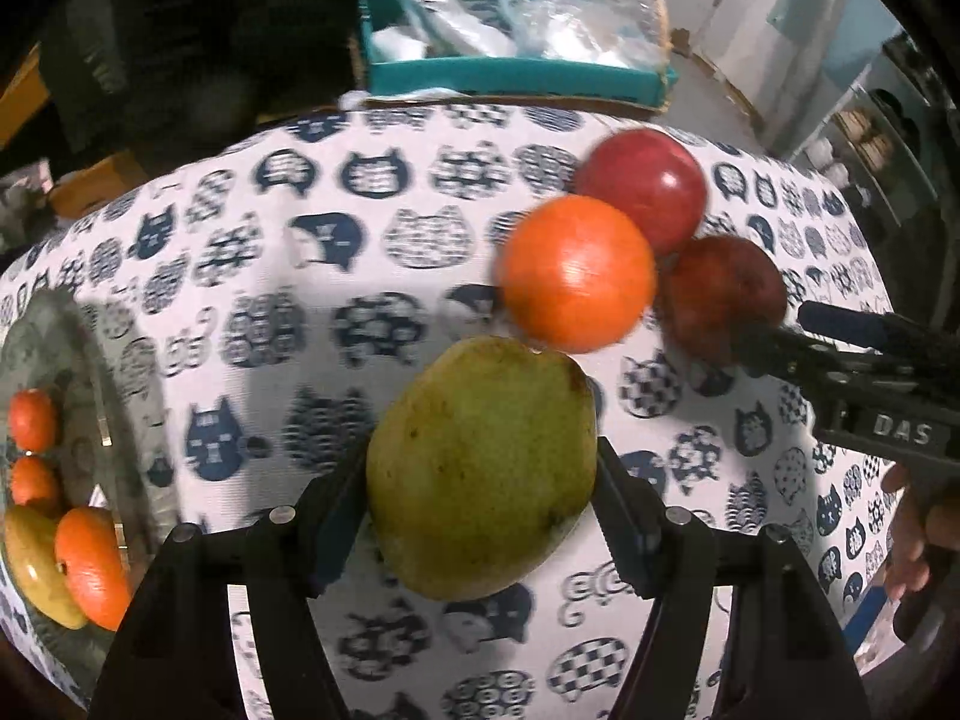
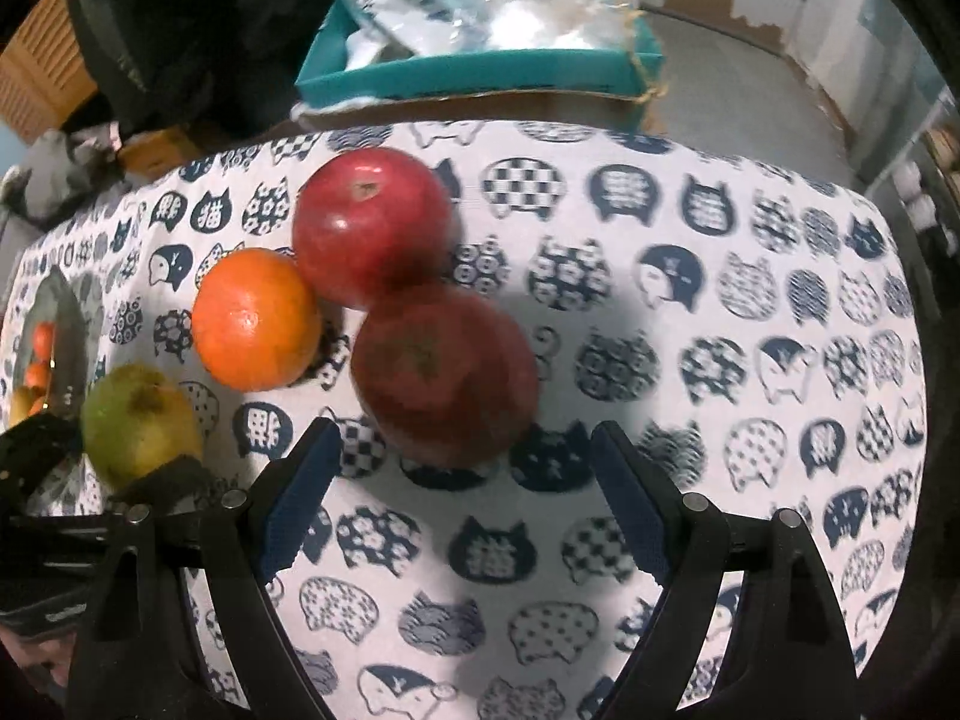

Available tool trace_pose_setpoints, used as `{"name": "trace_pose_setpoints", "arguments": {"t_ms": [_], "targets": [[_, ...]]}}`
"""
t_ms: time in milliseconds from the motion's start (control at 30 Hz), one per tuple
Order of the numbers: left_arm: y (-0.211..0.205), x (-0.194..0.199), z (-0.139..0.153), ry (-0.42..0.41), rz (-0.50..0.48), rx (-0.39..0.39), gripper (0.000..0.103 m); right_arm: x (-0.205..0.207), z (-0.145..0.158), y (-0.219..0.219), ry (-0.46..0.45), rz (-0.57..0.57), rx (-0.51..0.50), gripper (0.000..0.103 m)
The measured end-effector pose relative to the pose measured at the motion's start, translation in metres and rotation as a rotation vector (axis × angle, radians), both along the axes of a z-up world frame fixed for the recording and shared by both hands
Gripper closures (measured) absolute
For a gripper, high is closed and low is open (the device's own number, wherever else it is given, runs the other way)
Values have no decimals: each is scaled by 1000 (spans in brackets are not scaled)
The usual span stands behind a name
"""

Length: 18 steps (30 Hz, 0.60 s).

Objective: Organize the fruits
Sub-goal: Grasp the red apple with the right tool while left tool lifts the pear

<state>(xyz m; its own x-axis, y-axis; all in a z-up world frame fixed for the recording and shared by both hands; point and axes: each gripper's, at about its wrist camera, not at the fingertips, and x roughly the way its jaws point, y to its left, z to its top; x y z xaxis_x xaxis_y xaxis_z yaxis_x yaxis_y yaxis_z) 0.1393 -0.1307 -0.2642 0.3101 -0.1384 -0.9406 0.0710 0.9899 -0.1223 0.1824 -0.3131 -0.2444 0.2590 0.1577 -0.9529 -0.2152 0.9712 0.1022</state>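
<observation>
A table [image 2: 690, 228] draped in a white cloth printed with navy cat heads fills both views; beyond its far edge stands a teal box [image 2: 480, 69] stuffed with clear plastic bags.

Left gripper [image 1: 480, 498]: both pads press the flanks of a green mango [image 1: 480, 468], which is clenched between them and seen above the cloth. In the right wrist view the same mango [image 2: 138, 420] appears near the left edge of the table.

Right gripper [image 2: 462, 510]: fingers spread wide with nothing between the pads; a dark red apple [image 2: 444, 372] lies just ahead of the fingertips, apart from both. In the left wrist view this gripper [image 1: 774, 348] enters from the right, beside that apple [image 1: 720, 294].

Loose fruit: an orange [image 2: 255, 318] and a brighter red apple [image 2: 372, 222] sit clustered with the dark apple toward the far edge, seemingly touching.

Glass tray [image 1: 90, 372]: at the left edge of the table, holding three small oranges [image 1: 90, 564] and a yellow-green fruit [image 1: 36, 564].
</observation>
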Motion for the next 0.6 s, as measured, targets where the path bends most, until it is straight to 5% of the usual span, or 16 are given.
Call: {"name": "trace_pose_setpoints", "arguments": {"t_ms": [600], "targets": [[41, -1, 0, -6, 62, -16, 32, 25, -32, 20, 0, -4, -54, 28]]}}
